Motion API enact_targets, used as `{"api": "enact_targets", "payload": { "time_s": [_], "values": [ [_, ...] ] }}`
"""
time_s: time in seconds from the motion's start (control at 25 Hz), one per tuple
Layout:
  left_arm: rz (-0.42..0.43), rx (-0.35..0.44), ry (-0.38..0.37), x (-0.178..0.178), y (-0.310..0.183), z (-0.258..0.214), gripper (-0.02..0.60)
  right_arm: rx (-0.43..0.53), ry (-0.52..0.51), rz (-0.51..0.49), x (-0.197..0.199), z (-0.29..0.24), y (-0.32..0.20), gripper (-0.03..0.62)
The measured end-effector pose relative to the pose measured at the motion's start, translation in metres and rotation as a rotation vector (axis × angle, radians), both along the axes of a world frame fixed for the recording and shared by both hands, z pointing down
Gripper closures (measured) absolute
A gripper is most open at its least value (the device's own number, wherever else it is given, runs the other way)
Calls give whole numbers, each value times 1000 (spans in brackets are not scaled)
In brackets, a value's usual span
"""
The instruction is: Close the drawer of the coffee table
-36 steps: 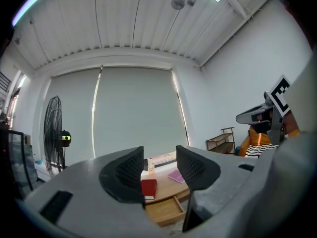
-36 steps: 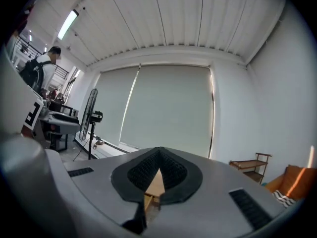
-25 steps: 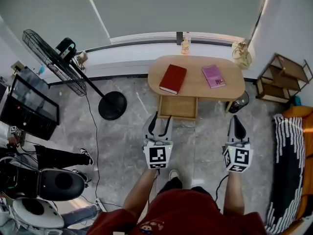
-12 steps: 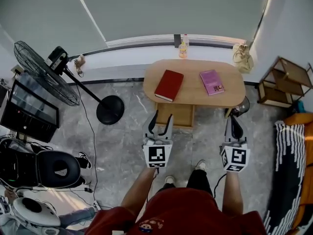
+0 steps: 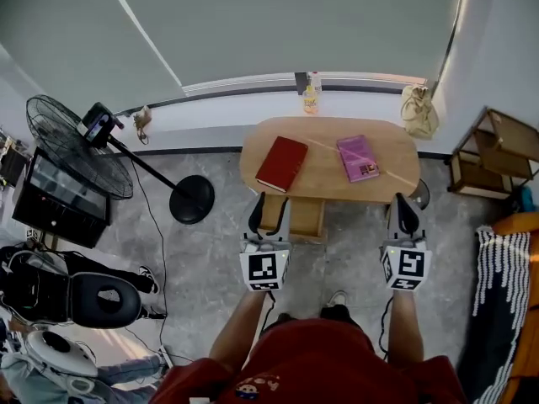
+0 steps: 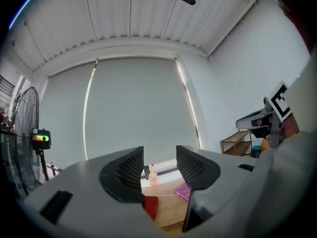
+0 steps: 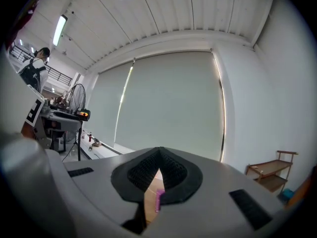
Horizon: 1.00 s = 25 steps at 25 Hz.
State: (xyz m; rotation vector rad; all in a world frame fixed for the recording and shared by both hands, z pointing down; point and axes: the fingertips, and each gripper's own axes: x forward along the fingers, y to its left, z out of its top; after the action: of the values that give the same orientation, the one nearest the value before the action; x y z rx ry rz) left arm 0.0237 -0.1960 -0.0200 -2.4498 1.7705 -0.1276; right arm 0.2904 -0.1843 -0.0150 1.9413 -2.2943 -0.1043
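An oval wooden coffee table [image 5: 322, 179] stands by the window, with a red book [image 5: 282, 163] and a purple book [image 5: 357, 158] on top. Its wooden drawer [image 5: 303, 217] sticks out from the near side, open. My left gripper [image 5: 270, 203] is open and empty, its tips over the drawer's left front corner. My right gripper [image 5: 405, 208] is shut on nothing, held off the table's right end. In the left gripper view the open gripper [image 6: 159, 166] frames the table [image 6: 167, 211] and a bottle [image 6: 152, 175]. In the right gripper view the gripper [image 7: 159, 151] shows its jaws pressed together.
A standing fan [image 5: 77, 144] with a round black base [image 5: 192, 200] is left of the table. A black screen [image 5: 61, 194] and a chair [image 5: 99, 297] stand farther left. A wooden shelf [image 5: 495, 151] and a striped blanket [image 5: 497, 310] are at the right. A bag [image 5: 418, 108] sits on the sill.
The person has stepped toward the table, and both grippers have come closer to the drawer front. Neither gripper's jaws have changed.
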Motion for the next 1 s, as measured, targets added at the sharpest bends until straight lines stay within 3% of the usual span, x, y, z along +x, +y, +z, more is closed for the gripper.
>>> {"api": "enact_targets", "payload": {
  "time_s": [0.16, 0.36, 0.72, 1.0],
  "values": [
    [-6, -1, -24, 17, -12, 0, 377, -11, -17, -6, 20, 9, -15, 600],
    [11, 21, -28, 11, -26, -4, 377, -14, -15, 35, 26, 13, -31, 600],
    [70, 41, -51, -51, -37, 8, 377, -6, -22, 104, -25, 6, -32, 600],
    [82, 30, -18, -76, -42, 15, 377, -2, 0, 85, -63, 0, -34, 600]
  ]
}}
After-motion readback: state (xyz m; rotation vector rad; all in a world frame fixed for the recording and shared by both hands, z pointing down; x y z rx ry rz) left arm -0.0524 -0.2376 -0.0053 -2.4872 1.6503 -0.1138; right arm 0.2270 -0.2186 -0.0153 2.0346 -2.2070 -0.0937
